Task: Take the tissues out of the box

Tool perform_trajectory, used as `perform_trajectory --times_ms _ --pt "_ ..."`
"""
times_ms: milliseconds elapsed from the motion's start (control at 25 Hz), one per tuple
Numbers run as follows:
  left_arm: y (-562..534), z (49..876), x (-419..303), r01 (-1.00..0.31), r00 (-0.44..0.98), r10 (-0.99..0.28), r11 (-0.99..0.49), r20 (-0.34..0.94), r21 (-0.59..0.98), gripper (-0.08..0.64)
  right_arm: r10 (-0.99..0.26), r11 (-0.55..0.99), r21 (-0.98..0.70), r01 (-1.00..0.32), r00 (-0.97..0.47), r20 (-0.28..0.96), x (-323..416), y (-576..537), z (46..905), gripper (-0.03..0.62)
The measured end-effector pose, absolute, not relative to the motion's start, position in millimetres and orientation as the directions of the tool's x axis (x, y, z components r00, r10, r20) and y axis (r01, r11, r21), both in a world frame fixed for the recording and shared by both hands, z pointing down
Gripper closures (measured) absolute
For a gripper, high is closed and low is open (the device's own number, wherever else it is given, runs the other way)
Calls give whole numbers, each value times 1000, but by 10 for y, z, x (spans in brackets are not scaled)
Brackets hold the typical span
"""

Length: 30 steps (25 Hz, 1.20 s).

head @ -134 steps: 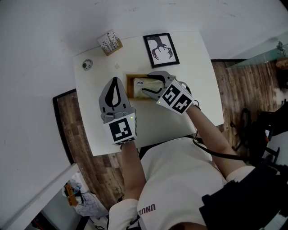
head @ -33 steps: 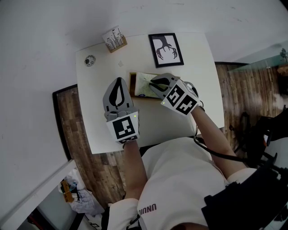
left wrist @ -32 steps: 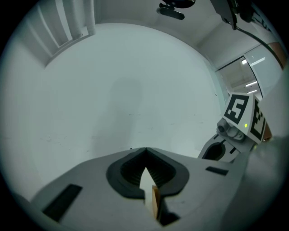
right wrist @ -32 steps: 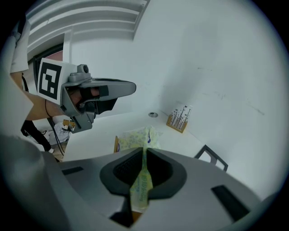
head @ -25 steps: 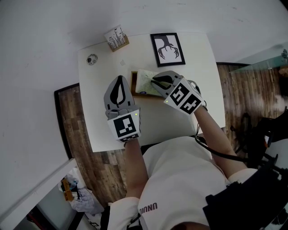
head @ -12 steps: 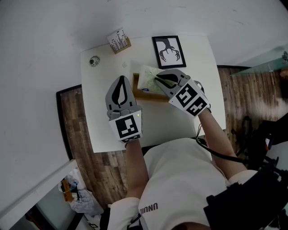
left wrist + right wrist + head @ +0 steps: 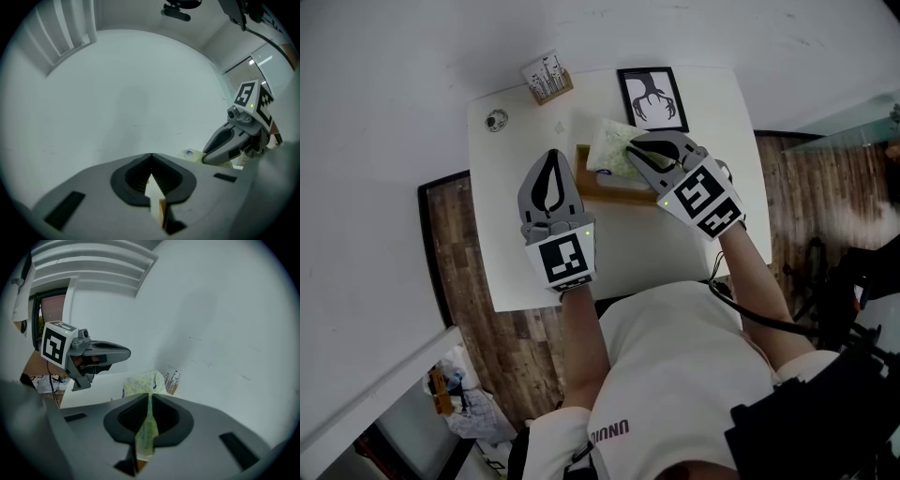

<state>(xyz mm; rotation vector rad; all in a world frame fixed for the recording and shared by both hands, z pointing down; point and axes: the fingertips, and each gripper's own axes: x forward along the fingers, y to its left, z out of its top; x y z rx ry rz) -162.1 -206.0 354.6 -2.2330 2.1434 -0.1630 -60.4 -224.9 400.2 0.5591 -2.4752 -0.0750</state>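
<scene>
**Right gripper draws the tissue pack up over its box**

Rising since half a second ago, the right gripper [image 7: 630,147] has pulled the pale green, flower-printed soft tissue pack [image 7: 607,150] upward. The pack now covers the far rim of the box where before it lay lower inside it. The left gripper has barely shifted.

At the far left corner of the white rectangular table [image 7: 628,258] sits a small round grey object [image 7: 496,119]. Just right of it, on the far edge, stands a small wooden holder of white printed cards [image 7: 548,80].

The left gripper [image 7: 551,156], grey with a black-and-white marker cube, hovers over the table's left half, just beside the left end of the box. Its jaws meet at the tips with nothing between them.

The shallow brown wooden box [image 7: 598,186] rests near the middle of the table, its long side running along the far edge. The tissue pack hangs over the box's far left part. Whether it still touches the box cannot be told.

The right gripper reaches in from the right, tilted downward. Its jaws are clamped on a thin flattened end of the pack, and the bulk of the pack sticks out past the tips.

A black-framed picture of a dark branching shape [image 7: 653,97] sits by the far edge, towards the right corner, apart from the box.
</scene>
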Motion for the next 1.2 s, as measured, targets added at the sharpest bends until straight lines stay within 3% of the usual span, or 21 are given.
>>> perform_trajectory --times_ms 1200 --pt "-2041 3541 -1596 -993 35 -998 -41 50 -113 548 -445 895 214 -391 -752 487 -580 -2255 3751 554"
